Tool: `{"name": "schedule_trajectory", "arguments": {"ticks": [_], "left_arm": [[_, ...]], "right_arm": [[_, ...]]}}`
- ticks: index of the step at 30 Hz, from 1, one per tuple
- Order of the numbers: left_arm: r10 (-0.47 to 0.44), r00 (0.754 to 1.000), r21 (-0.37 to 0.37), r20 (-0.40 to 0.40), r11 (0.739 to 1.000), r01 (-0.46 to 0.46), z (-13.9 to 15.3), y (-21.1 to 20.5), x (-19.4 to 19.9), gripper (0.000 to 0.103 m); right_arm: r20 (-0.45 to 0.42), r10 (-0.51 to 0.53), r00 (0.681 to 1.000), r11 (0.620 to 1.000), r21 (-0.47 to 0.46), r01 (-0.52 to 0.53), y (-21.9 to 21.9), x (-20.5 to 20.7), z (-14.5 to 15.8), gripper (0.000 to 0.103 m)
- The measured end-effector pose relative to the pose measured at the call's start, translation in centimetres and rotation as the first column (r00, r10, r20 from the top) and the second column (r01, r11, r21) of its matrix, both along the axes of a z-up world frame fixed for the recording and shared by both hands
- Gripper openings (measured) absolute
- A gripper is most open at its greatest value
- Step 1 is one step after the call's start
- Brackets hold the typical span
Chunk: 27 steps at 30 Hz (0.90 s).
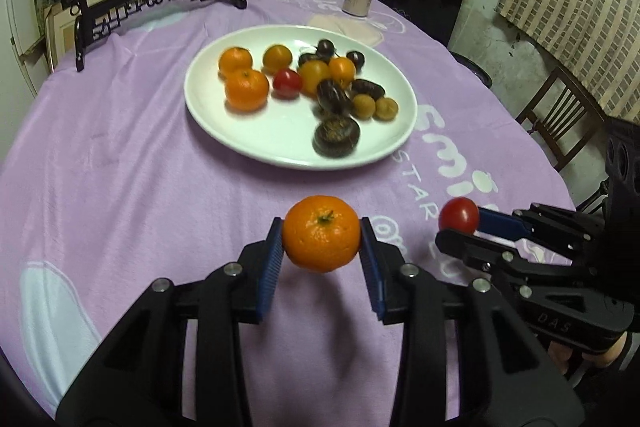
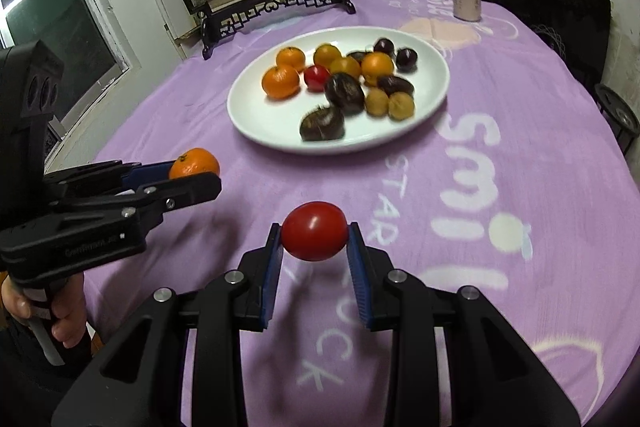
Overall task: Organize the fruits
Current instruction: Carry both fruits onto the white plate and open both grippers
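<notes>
Left wrist view: our left tool [image 1: 322, 247] pinches a mandarin [image 1: 321, 233] above the worktop [image 1: 120, 187], the right tool [image 1: 460, 231] beside it grips a cherry tomato [image 1: 459, 214]. Squeezing harder could burst the tomato, and dropping either onto the crowded plate [image 1: 248, 139] ahead could scatter fruit.

At lower centre the left gripper [image 1: 322, 239] clamps a mandarin [image 1: 321, 233] between its blue pads above the purple tablecloth [image 1: 120, 167]. At right, the right gripper [image 1: 460, 227] pinches a red tomato [image 1: 459, 214]. Above centre, a white plate [image 1: 280, 143] carries mixed fruit.
</notes>
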<state>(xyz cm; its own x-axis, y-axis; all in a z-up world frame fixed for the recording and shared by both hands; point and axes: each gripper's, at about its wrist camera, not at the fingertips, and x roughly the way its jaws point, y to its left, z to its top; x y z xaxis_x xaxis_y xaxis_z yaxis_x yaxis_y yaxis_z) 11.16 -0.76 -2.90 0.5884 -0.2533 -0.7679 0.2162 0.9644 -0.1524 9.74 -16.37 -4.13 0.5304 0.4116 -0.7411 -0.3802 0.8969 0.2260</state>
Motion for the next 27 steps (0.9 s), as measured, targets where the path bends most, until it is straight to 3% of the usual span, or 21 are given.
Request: {"name": "schedule_trajectory", "arguments": {"ticks": [6, 10, 15, 22, 23, 24, 25, 27], "left_arm": [[0.011, 1.000, 0.003, 0.020, 1.000, -0.011, 1.7, 1.0, 2.8, 0.038], [0.045, 0.998, 0.025, 0.042, 0.999, -0.046, 3.2, 0.8, 8.0, 0.038], [0.087, 0.996, 0.007, -0.007, 0.996, -0.087, 1.6, 0.5, 13.0, 0.038], [0.065, 0.997, -0.010, -0.040, 0.998, -0.066, 0.2, 0.9, 14.1, 0.039], [0.066, 0.997, -0.010, -0.034, 0.998, -0.066, 0.3, 0.8, 14.0, 0.045], [0.072, 0.997, -0.007, -0.021, 0.997, -0.072, 0.5, 0.8, 13.9, 0.053], [0.088, 0.996, 0.008, 0.005, 0.996, -0.088, 0.8, 0.9, 13.6, 0.070], [0.115, 0.991, 0.032, 0.062, 0.993, -0.117, 1.6, 1.1, 12.8, 0.075]], "right_arm": [[0.020, -0.004, 1.000, 1.000, -0.002, 0.004, 0.9, 4.1, 1.7, 0.033], [0.030, -0.045, 0.999, 0.999, -0.020, 0.046, 1.4, 9.0, 2.4, 0.033], [0.065, -0.123, 0.990, 0.988, -0.086, 0.128, 1.5, 13.8, 1.2, 0.033], [0.033, -0.105, 0.994, 0.993, -0.045, 0.106, 1.0, 15.1, 0.3, 0.033], [0.044, -0.104, 0.994, 0.994, -0.033, 0.106, 0.9, 15.0, 0.4, 0.039], [0.055, -0.111, 0.992, 0.993, -0.028, 0.112, 0.8, 14.9, 0.5, 0.056], [0.068, -0.128, 0.989, 0.991, -0.028, 0.130, 0.5, 14.7, 0.7, 0.060], [0.098, -0.167, 0.981, 0.985, -0.032, 0.171, -0.1, 14.2, 1.2, 0.067]]}}
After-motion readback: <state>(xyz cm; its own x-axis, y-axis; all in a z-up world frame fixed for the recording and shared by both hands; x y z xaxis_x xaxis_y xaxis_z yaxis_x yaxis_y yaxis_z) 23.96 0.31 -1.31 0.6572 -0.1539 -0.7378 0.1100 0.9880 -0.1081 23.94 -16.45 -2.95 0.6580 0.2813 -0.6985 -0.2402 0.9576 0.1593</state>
